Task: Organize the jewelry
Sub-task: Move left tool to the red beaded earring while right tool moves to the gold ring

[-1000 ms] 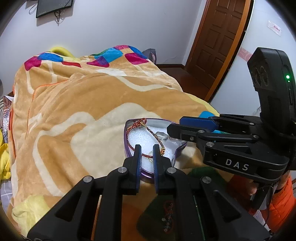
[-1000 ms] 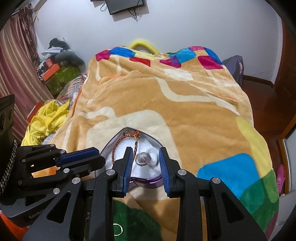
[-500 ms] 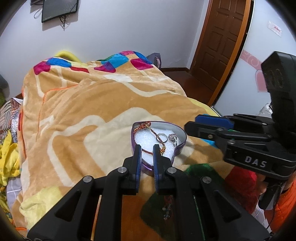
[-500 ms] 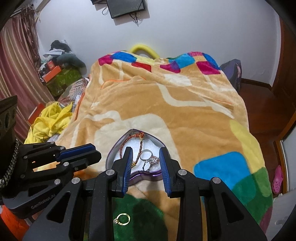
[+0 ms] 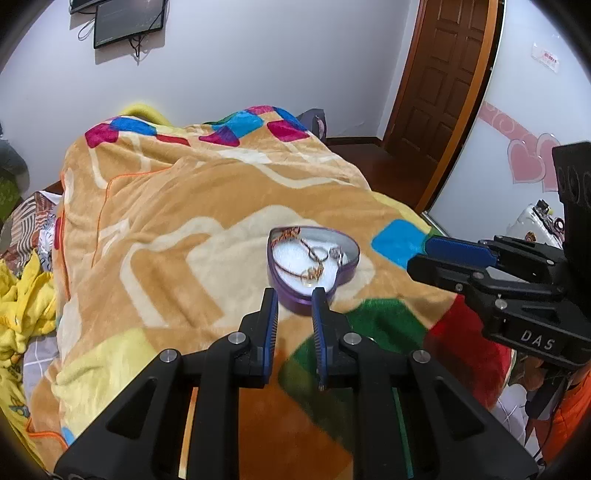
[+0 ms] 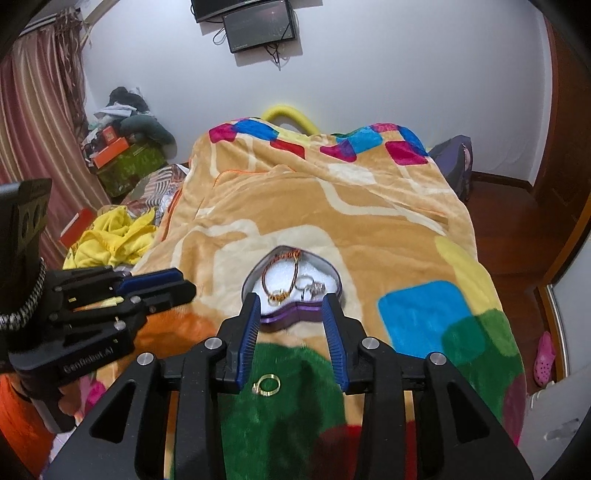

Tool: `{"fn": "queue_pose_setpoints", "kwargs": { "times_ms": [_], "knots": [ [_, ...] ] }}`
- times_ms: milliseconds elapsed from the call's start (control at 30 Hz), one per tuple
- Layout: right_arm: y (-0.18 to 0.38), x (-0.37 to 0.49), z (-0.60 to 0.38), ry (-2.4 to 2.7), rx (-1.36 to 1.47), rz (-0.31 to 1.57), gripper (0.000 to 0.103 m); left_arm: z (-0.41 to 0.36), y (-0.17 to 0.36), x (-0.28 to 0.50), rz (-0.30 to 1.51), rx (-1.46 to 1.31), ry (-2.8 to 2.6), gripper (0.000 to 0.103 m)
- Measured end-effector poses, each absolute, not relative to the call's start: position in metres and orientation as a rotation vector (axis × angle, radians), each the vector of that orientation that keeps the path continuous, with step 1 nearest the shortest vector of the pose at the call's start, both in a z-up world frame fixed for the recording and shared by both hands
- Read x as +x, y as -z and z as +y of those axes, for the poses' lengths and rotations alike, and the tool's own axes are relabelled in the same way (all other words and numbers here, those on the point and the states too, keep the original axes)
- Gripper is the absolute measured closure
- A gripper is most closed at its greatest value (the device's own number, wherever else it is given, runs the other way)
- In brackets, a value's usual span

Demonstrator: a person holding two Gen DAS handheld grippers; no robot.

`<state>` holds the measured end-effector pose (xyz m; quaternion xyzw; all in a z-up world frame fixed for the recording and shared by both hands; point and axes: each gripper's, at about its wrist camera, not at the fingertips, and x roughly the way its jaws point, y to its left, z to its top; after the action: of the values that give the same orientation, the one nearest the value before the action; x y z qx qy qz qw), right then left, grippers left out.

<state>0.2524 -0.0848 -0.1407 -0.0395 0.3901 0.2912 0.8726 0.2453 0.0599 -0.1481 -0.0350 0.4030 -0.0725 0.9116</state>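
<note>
The purple heart-shaped box (image 6: 291,291) lies on the blanket (image 6: 332,206), with a red bracelet (image 6: 282,271) and rings (image 6: 312,288) inside on white lining. A gold ring (image 6: 268,384) lies on the green patch near it. Left claw (image 5: 294,295) and right claw (image 6: 291,301) hover open, holding nothing.

A patterned orange blanket (image 6: 332,206) covers the bed. At ten o'clock lies crumpled yellow cloth (image 6: 110,236), with striped curtains (image 6: 40,122) beyond. Wall screens (image 6: 255,26) hang at twelve o'clock. A pink shoe (image 6: 545,352) sits at three o'clock. The wooden door (image 5: 439,81) stands at one o'clock.
</note>
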Motion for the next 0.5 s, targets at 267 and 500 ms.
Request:
{"fn": "queue_pose_setpoints", "kwargs": {
  "times_ms": [267,500],
  "knots": [
    [0.162,0.237,-0.083,-0.615,-0.119,0.874,0.072,0.062,0.166,0.228,0.880,-0.083,0.147,0.086],
    [0.185,0.224,-0.075,-0.634,-0.155,0.939,0.072,0.062,0.180,0.219,0.909,-0.099,0.156,0.086]
  ]
}}
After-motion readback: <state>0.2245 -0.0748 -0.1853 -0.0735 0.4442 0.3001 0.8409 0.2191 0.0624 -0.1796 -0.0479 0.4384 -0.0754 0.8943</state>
